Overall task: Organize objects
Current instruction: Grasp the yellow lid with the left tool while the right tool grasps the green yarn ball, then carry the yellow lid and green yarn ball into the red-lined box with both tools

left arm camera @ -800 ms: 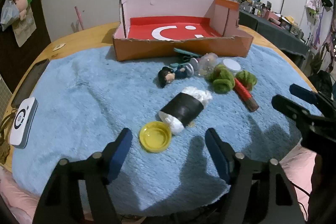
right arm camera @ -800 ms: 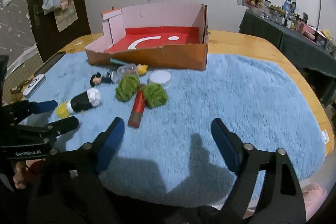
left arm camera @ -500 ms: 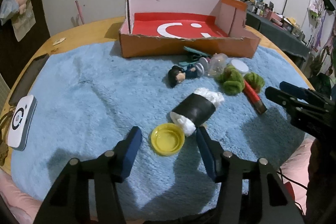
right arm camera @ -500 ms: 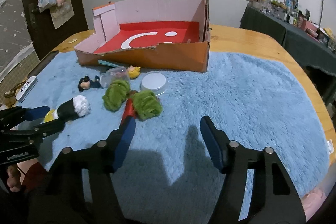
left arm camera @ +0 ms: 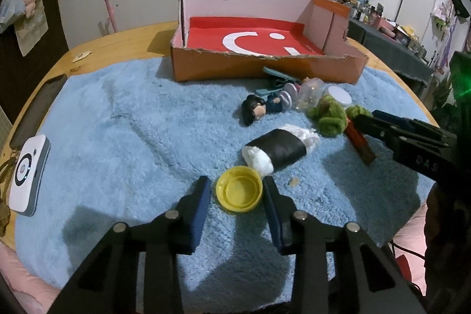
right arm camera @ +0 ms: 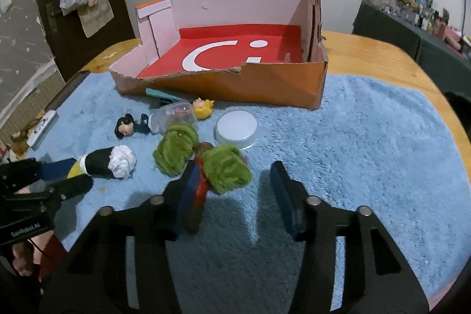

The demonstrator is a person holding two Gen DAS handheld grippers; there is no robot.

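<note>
Our left gripper brackets the yellow lid low centre, jaws spread, while our right gripper, also spread, straddles the red stick running lower-left to upper-right.

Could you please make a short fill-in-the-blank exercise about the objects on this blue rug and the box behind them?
1. The lid lying between the fingers of the left gripper has the colour ____.
2. The floor of the cardboard box is red with shapes in ____.
3. The rolled toy beside the lid has a ____ wrap around its white filling.
4. The white round lid lies on the ____, outside the box.

Missing words: yellow; white; black; rug
</note>
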